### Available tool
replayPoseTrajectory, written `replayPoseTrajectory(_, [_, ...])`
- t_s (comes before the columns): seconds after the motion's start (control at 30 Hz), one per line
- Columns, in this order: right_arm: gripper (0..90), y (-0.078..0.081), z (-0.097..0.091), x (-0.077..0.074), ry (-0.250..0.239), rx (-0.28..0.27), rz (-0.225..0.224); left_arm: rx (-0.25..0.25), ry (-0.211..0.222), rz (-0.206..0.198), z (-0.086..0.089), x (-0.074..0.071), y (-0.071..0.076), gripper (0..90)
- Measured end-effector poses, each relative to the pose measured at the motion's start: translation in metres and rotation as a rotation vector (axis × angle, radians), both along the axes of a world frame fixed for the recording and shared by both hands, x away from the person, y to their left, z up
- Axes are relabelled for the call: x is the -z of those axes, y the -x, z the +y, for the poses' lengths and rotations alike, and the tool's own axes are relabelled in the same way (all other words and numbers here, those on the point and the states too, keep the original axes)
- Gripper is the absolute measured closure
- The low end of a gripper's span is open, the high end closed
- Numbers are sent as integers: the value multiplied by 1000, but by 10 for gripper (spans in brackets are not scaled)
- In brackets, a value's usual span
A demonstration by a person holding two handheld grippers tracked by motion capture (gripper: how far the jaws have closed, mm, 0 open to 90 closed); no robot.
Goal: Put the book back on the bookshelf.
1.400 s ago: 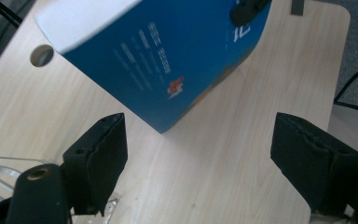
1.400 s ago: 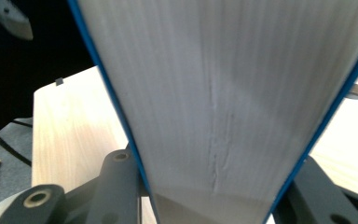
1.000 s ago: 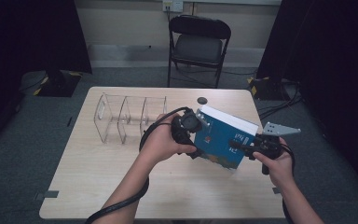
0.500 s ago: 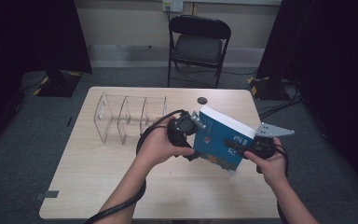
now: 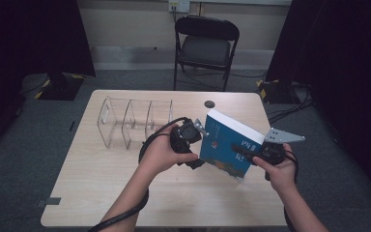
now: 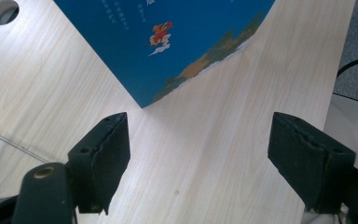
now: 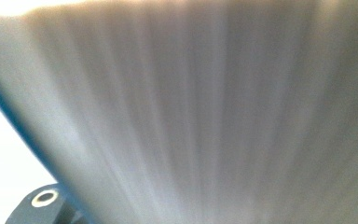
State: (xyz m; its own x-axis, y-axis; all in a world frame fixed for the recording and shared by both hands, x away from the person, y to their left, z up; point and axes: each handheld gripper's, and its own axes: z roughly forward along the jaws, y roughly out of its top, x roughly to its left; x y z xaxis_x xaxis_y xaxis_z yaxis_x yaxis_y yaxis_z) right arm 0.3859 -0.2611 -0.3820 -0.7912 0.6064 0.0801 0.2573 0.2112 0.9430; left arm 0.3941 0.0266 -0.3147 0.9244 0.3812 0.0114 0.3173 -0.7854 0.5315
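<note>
The right gripper (image 5: 244, 153) has just been closing its jaws on the thick blue paperback book (image 5: 227, 147), now clamped at the page edge (pages blur its own view). The book stands steeper, tipped up off the pale wooden table (image 5: 101, 193).

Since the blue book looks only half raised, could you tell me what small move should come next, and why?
Probably lift the blue book clear with the right hand-held gripper, which is clamped on its edge. One corner seems to rest on the table, and the left hand-held gripper is open beside it, holding nothing. The clear rack stands nearby.
</note>
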Motion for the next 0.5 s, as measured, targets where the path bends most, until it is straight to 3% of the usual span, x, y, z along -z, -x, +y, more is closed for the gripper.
replayPoseTrajectory(0.23, [615, 0, -1, -1, -28, 36, 14, -15, 4, 0, 6, -1, -1, 212])
replayPoseTrajectory(0.4, [615, 4, -1, -3, -24, 26, 2, -20, -3, 6, 10, 1, -2, 212])
replayPoseTrajectory(0.5, [616, 7, -2, -6, -50, 22, -1, -28, -1, 9, 10, 2, -1, 212])
